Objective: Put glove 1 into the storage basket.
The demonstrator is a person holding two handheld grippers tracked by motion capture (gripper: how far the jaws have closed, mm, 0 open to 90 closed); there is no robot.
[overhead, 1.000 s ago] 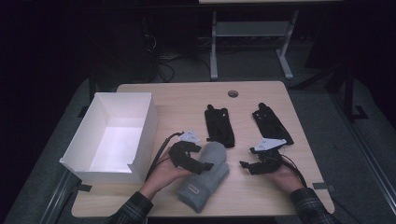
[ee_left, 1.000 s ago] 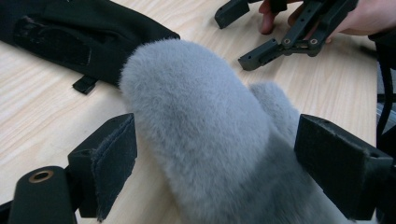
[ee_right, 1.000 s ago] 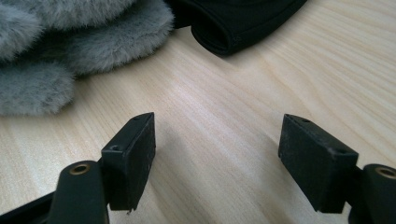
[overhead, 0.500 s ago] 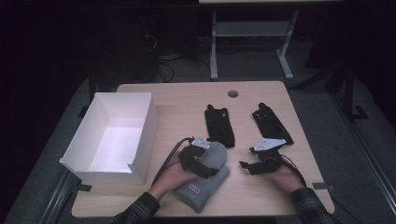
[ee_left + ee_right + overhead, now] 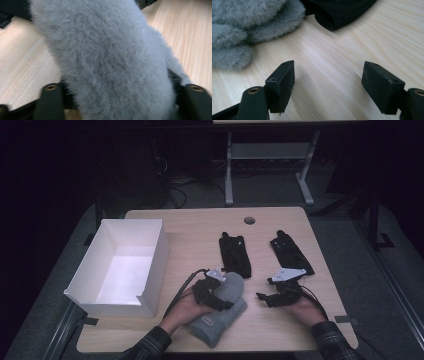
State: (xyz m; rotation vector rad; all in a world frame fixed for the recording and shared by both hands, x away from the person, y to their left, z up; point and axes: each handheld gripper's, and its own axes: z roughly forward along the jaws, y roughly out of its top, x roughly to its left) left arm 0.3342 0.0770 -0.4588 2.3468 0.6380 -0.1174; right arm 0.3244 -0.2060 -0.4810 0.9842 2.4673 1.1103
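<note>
A white box (image 5: pixel 120 265) sits at the left of the high view, open at the top, with nothing but its pale floor showing inside. It stands on a light wooden bench (image 5: pixel 200 227) with a round hole (image 5: pixel 249 220) near its far edge.

Low in the middle of that view lies a grey fluffy mitten (image 5: pixel 220 312), just right of the box and near the bench's front edge. The left gripper (image 5: pixel 216 292) lies across its upper part, and in the left gripper view the grey fur runs between the two black fingers (image 5: pixel 51 100), which sit against its sides and hold it.

The right gripper (image 5: pixel 275 295) rests to the right of the mitten, apart from it. Its own view shows its fingers (image 5: pixel 280 85) spread wide over bare wood, with the mitten at the upper left.

Two black gloves lie flat beyond the grippers, one in the middle of the bench (image 5: pixel 234 254), the other to its right (image 5: pixel 291 252).

Around the bench the room is dark, with a grey floor, cables and a pale metal stand (image 5: pixel 267 155) at the top of the frame.
</note>
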